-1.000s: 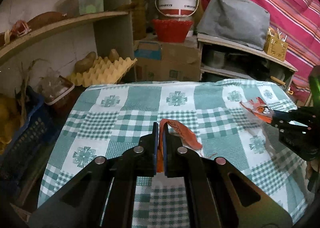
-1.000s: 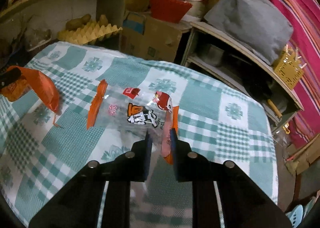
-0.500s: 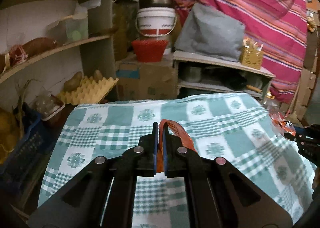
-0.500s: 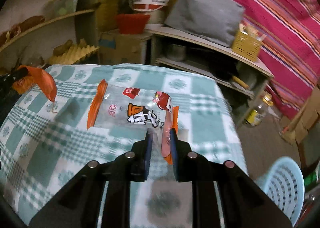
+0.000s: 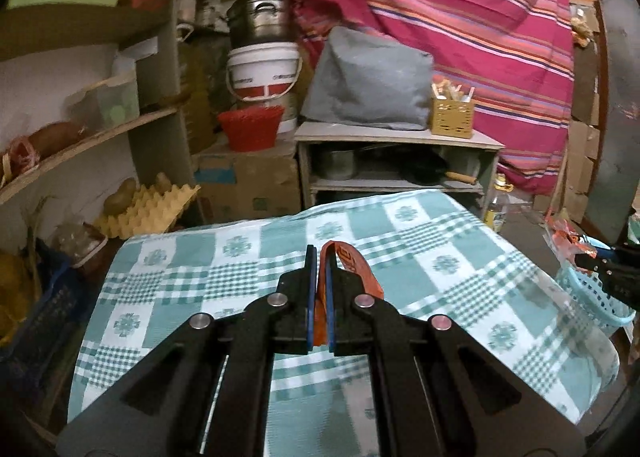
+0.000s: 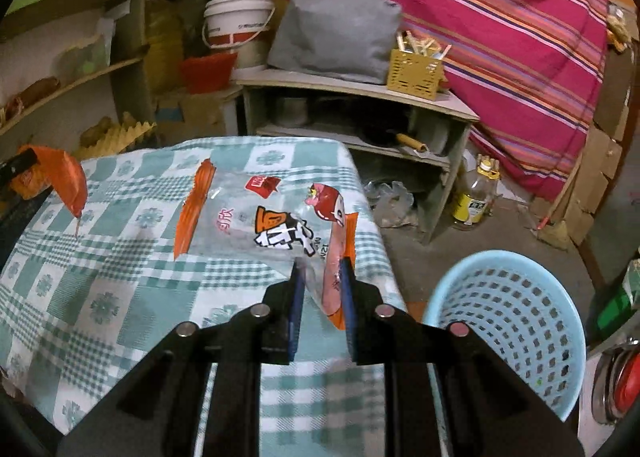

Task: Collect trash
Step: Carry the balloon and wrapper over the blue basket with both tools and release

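My left gripper (image 5: 317, 253) is shut on an orange wrapper (image 5: 352, 265), held in the air above the green checked tablecloth (image 5: 208, 285). My right gripper (image 6: 322, 269) is shut on a clear snack bag with orange ends (image 6: 256, 213), which hangs over the table's right edge. A light blue basket (image 6: 516, 321) stands on the floor just right of the right gripper. In the left wrist view the right gripper (image 5: 580, 257) and its bag show at the far right, over the basket (image 5: 596, 301). The right wrist view shows the orange wrapper (image 6: 66, 179) at the far left.
Behind the table stand a low shelf unit (image 5: 396, 161) with a grey cushion and a yellow holder, a cardboard box (image 5: 248, 185), a red bowl and a white bucket. Egg trays (image 5: 148, 209) and wall shelves are at left. A bottle (image 6: 476, 197) sits on the floor.
Both grippers have risen and swung to the right with their wrappers, off the tabletop. The blue basket has come into view beside the right gripper.
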### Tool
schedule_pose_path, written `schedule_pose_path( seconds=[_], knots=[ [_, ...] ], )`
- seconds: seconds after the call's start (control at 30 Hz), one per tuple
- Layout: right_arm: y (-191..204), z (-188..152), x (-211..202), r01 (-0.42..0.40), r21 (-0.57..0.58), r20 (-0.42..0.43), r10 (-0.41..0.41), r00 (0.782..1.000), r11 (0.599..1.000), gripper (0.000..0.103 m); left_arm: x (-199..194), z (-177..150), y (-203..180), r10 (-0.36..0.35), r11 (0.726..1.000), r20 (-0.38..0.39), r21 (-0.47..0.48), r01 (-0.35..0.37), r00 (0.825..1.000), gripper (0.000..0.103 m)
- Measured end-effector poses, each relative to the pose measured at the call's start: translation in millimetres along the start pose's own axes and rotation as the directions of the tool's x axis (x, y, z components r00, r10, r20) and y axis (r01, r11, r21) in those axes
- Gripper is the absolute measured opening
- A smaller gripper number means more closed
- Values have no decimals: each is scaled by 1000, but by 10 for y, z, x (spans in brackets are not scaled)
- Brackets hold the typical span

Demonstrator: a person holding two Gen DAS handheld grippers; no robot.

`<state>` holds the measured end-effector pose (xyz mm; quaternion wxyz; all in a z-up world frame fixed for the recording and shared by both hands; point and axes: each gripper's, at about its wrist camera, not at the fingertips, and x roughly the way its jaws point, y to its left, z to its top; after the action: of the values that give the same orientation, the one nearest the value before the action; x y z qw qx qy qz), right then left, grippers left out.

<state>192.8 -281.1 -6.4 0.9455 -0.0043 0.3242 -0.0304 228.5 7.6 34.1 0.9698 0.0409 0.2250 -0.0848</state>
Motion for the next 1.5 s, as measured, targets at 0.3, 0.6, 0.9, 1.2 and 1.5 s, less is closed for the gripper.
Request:
schedule_pose_path(
  seconds=[0.3,0.6,0.9,1.2,1.5],
  knots=[
    [-486,-151,-246,36,66,24,-38,999,997,18,-98,82,-592,-89,995,21,46,88,996,2],
    [-1131,-323,-453,105,159,31,-112,993,982,18,-47,158,-1317,-223,973,21,72,221,975,2],
    [-1720,-518,-589,172,263,16,-182,983,949,18,58,123,-2152,-328,938,3,117,325,945,2],
    [-2119,-682,-585,180,356,-7,-189,982,917,18,241,5,-2981,-448,886,-52,103,451,892,2],
    [-2299,-760,-476,177,395,-34,-178,983,901,18,466,-214,-3523,-467,868,-133,119,482,874,21]
  ],
)
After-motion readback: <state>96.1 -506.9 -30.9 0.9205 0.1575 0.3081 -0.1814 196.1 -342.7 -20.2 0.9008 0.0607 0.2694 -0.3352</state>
